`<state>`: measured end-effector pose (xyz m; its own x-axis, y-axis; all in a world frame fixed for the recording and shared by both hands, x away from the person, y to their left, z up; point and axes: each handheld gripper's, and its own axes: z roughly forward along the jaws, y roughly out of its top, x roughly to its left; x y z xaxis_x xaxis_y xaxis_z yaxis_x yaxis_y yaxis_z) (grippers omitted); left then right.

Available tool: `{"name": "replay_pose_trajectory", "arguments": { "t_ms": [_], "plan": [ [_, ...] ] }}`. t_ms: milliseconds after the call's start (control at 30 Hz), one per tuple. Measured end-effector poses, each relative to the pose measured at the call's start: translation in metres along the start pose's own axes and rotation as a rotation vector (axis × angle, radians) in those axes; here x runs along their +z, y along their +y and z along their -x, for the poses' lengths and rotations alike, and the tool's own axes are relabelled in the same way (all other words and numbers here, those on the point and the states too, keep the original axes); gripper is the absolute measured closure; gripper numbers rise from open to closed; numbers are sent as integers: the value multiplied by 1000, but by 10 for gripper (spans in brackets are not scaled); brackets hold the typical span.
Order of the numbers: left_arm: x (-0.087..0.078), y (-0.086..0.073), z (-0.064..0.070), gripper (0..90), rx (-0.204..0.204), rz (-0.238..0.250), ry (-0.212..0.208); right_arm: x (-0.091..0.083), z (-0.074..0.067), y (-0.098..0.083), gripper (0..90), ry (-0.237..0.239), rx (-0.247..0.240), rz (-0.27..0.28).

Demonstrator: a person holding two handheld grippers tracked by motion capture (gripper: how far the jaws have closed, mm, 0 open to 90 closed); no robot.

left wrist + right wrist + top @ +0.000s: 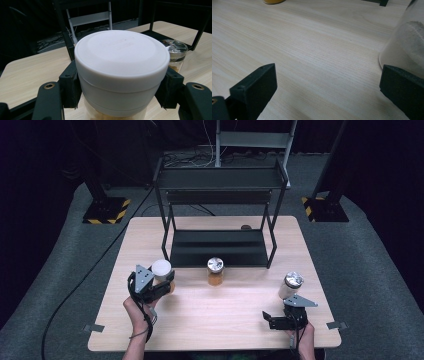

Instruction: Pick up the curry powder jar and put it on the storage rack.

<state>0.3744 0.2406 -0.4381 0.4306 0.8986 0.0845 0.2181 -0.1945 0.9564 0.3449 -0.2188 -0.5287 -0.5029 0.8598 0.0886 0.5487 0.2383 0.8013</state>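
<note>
While the left gripper clamps the white-lidded jar at the table's left side, the right gripper stands wide open, its jaw seemingly just beside the pale jar.

Legible text: we find none | white jar lid: we see faint raised lettering, too soft to read | yellow-black hazard stripes on stand feet: a marking, no words | numbers, brands: none
</note>
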Motion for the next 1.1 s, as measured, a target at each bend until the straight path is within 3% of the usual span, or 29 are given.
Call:
{"name": "replay_pose_trajectory", "arguments": {
  "t_ms": [1100],
  "plan": [
    [17,13,6,339,22,-6,-26,0,0,0,3,-1,1,1]
  ]
}}
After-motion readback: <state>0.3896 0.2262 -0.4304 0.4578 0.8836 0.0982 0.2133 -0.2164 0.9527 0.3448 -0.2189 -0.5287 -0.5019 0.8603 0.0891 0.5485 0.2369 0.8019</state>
